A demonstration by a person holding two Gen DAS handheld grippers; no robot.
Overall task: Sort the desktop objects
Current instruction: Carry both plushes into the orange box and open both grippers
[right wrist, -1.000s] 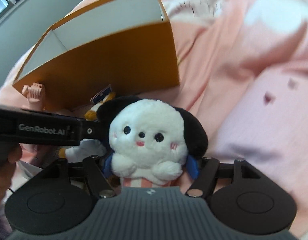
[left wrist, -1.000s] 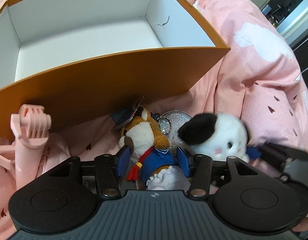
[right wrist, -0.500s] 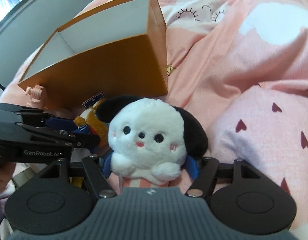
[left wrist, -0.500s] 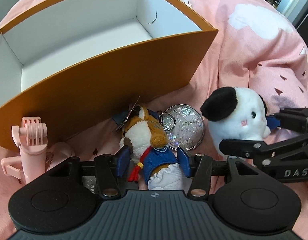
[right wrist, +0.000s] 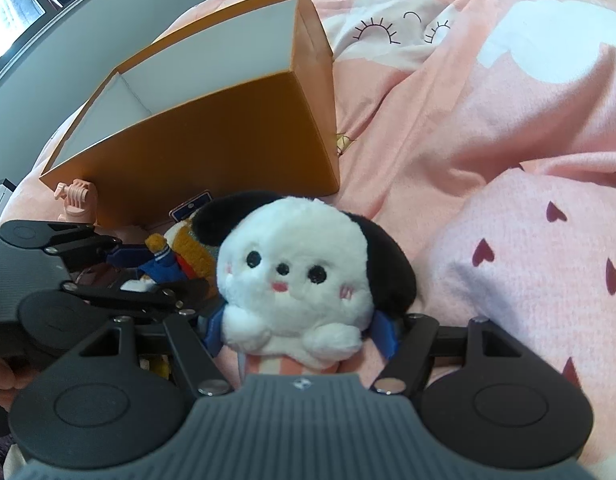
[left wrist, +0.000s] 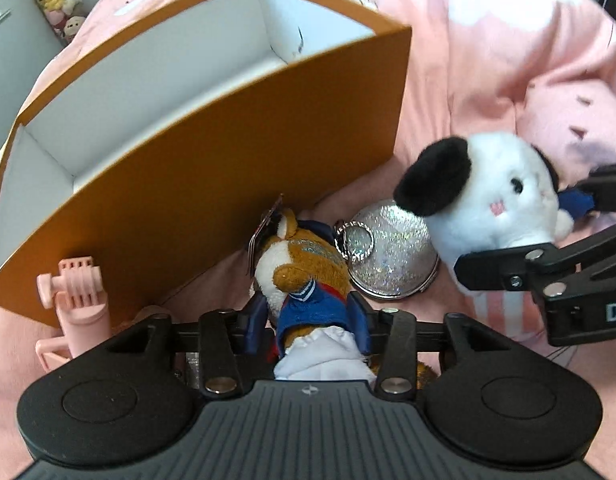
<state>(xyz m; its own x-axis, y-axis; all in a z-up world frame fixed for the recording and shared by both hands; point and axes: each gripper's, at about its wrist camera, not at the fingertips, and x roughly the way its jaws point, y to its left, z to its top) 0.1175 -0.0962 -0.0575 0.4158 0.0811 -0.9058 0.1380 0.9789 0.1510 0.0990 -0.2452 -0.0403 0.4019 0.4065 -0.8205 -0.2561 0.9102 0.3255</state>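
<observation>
My left gripper (left wrist: 308, 322) is clenched on the brown plush (left wrist: 303, 264) in its blue outfit, low in the centre of the left wrist view, the blue pads pressed against both sides of its body. Just beside it to the right lies a glittery round mirror (left wrist: 392, 260) with a key ring resting on its upper left edge. My right gripper (right wrist: 299, 330) is clenched on the white plush dog (right wrist: 295, 276) with black ears, at the centre of the right wrist view; the same dog (left wrist: 488, 204) shows at the right of the left wrist view, overlapping the mirror's upper right edge. The orange box (left wrist: 211, 152) stands open across the upper left of the frame, its white inside showing. A pink clip stand (left wrist: 81, 300) stands at the lower left, against the box's front wall. All of it rests on a pink bed cover (right wrist: 488, 140).
</observation>
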